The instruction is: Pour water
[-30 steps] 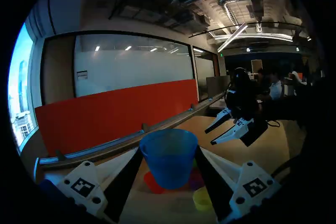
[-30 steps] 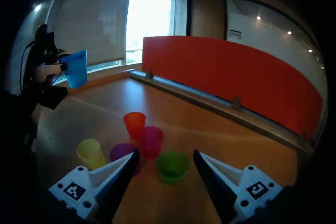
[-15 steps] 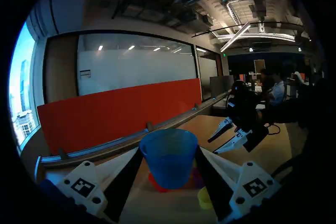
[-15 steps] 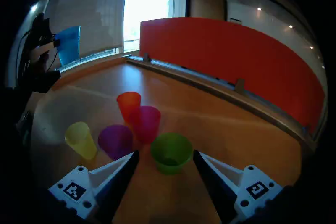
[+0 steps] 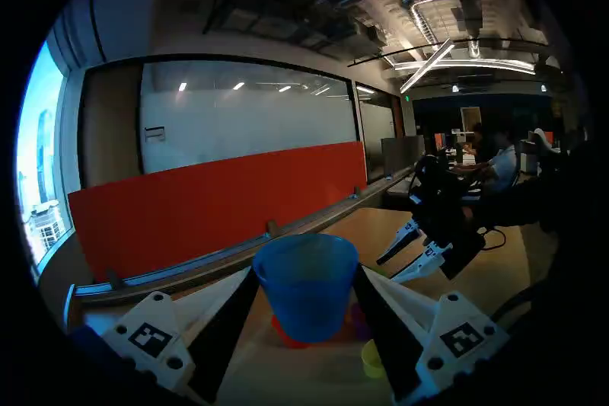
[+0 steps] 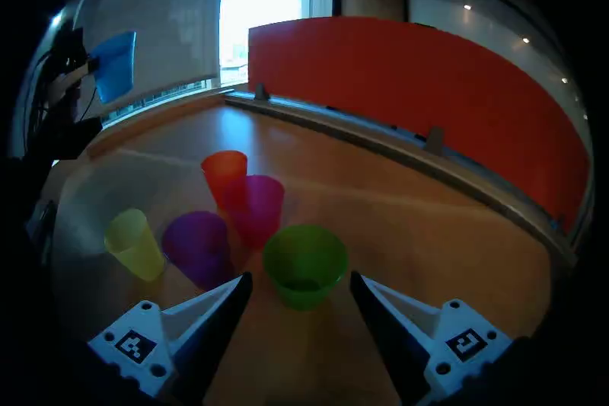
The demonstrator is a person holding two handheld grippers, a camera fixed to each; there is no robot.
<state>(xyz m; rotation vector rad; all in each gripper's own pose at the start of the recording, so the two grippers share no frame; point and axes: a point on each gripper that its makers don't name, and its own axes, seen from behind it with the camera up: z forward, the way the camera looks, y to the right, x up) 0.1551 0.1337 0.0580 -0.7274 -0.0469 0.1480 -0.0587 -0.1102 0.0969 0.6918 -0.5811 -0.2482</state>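
My left tool [image 5: 304, 275] clamps the blue cup [image 5: 306, 295], held above the counter [image 6: 434, 246]. My right tool [image 6: 301, 278] gapes empty, the green cup [image 6: 304, 257] just ahead. Pouring looks unstarted; next, I reckon, bring blue over green and tip.

Open desk [image 6: 434, 246] to the right of the green cup [image 6: 304, 265], bare back to the red partition [image 6: 426, 86]. Crowded to its left: purple cup [image 6: 196, 246], magenta cup [image 6: 257, 208], orange cup [image 6: 224, 175] and yellow cup [image 6: 135, 242], packed close, barely any gap between them.
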